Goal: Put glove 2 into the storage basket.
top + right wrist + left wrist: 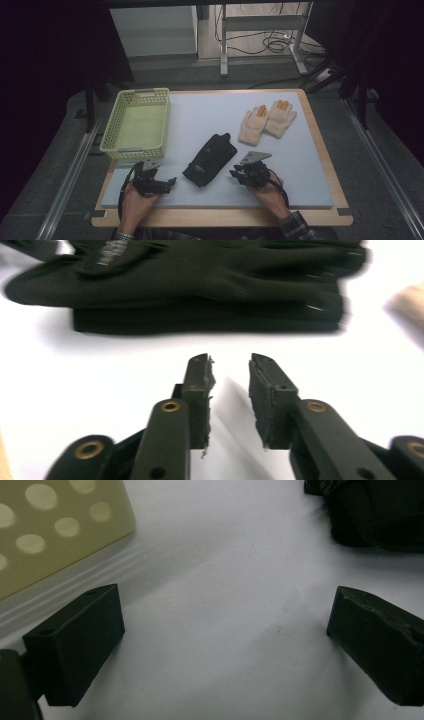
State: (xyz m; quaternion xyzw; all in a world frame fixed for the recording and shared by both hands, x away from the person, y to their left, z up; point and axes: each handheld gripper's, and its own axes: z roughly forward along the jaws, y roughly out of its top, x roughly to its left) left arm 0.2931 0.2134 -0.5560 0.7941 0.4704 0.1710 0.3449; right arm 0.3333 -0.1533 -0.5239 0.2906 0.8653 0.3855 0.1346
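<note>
Nearest the high camera, two plaid sleeves come in from the bottom edge, each hand wrapped around a gripper low over the near part of the white mat [310, 165]. Between them lies the black glove pair [210, 159], flat on the mat and slanted, cuff end toward the near left and fingers toward the far right. From the right gripper view the gloves [200, 285] lie stacked one on the other, just ahead of the jaw tips and not touching them. Held just right of the gloves, the right gripper [237, 174] points left toward them, with the hand behind it and its grey plate tilted up; its jaws stand a narrow gap apart with nothing between them [231, 375]. On the other side, the left gripper [167, 182] rests near the mat's front left, aimed right toward the cuff end but still apart from it; its jaws are spread wide over bare mat [225, 630], the gloves' edge [380, 515] beyond them. A pale green basket [114, 131] stands just behind the left hand. Two cream gloves [265, 120] lie side by side farther back on the right, well apart from both grippers.
</note>
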